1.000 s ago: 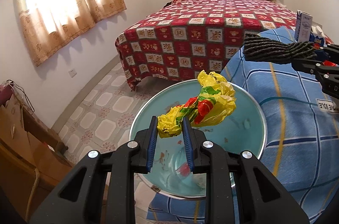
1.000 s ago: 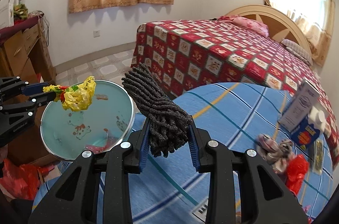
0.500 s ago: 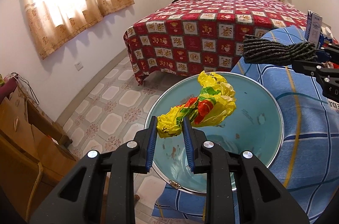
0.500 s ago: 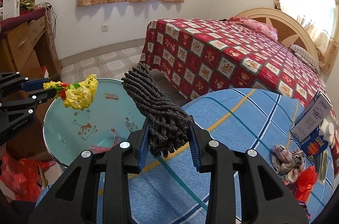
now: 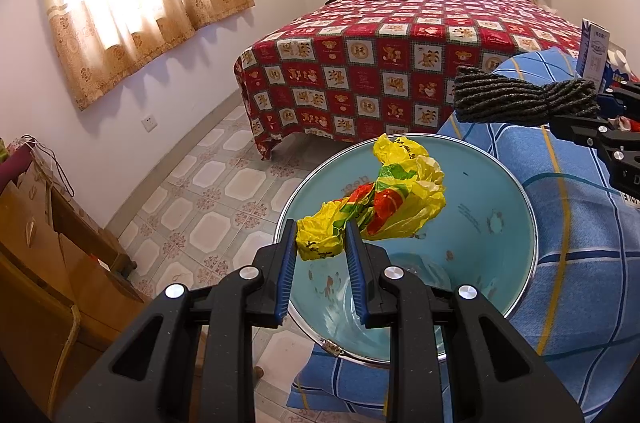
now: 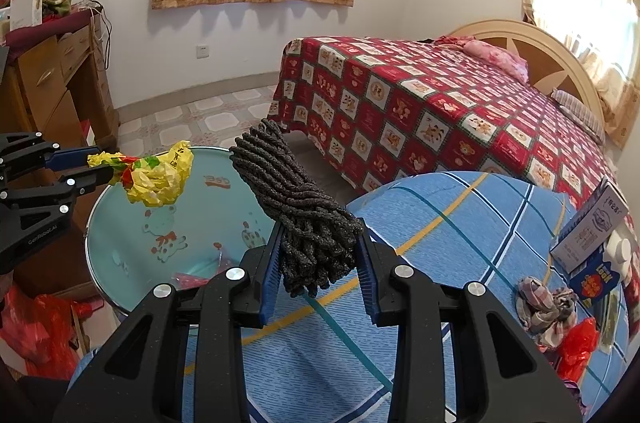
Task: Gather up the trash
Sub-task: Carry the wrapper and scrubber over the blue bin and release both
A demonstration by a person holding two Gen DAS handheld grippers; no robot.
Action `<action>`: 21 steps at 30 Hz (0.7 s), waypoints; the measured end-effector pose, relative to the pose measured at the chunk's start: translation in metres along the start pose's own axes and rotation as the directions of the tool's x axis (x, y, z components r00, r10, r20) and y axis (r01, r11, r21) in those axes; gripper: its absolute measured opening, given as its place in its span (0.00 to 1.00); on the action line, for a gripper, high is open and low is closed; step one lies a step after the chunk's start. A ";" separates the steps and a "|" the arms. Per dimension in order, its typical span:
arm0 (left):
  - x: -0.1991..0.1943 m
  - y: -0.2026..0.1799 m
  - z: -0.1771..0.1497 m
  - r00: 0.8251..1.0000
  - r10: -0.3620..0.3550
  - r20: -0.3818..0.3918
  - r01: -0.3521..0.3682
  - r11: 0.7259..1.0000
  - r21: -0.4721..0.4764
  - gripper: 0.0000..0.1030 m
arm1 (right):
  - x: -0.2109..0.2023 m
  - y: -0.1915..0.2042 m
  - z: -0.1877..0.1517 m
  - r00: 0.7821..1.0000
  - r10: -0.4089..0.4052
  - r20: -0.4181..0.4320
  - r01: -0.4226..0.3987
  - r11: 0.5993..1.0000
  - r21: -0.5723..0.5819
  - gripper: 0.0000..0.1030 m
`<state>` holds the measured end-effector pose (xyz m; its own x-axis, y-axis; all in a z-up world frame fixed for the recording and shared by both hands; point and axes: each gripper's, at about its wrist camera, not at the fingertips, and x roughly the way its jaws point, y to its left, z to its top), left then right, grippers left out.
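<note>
While over bin [image 5: 500,223] – claws clamped (bag [image 5: 384,199], cloth [image 6: 296,207]).

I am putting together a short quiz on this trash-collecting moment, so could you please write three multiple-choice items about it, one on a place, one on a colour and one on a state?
1. Where does the crumpled plastic bag hang?
A. Over the open teal bin
B. On the red patterned bed
C. On the tiled floor

2. What colour is the ribbed knit cloth in the right gripper?
A. Bright yellow
B. Dark grey
C. Pink

3. How does the left gripper stand?
A. Wide open and empty
B. Shut on the plastic bag
C. Resting on the blue checked cover

Answers:
1 A: the bag is in the air with the bin's inside right behind it.
2 B: the cloth is dark grey in both views.
3 B: its blue pads pinch the bag's near end.
</note>
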<state>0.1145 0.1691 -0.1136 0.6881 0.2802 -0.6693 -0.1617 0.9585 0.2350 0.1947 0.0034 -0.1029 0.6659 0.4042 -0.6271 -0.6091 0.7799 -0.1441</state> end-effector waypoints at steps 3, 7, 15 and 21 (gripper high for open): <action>0.000 0.000 0.000 1.000 0.000 0.000 0.000 1.000 -0.001 0.24 | 0.000 0.001 0.000 1.000 0.002 0.000 -0.002 1.000 -0.002 0.33; -0.001 0.001 0.000 1.000 -0.002 0.001 0.002 1.000 -0.001 0.24 | 0.000 0.003 0.000 1.000 0.005 0.001 -0.005 1.000 -0.005 0.33; -0.001 0.001 0.000 1.000 -0.002 0.000 0.002 1.000 -0.003 0.24 | 0.000 0.009 0.001 1.000 0.015 0.001 -0.015 1.000 -0.019 0.33; -0.001 0.001 0.000 1.000 -0.005 0.000 0.005 1.000 -0.001 0.24 | 0.002 0.013 0.001 1.000 0.023 0.001 -0.023 0.999 -0.029 0.33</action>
<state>0.1137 0.1697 -0.1124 0.6888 0.2750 -0.6707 -0.1588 0.9600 0.2305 0.1883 0.0150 -0.1051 0.6519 0.4226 -0.6296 -0.6368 0.7559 -0.1520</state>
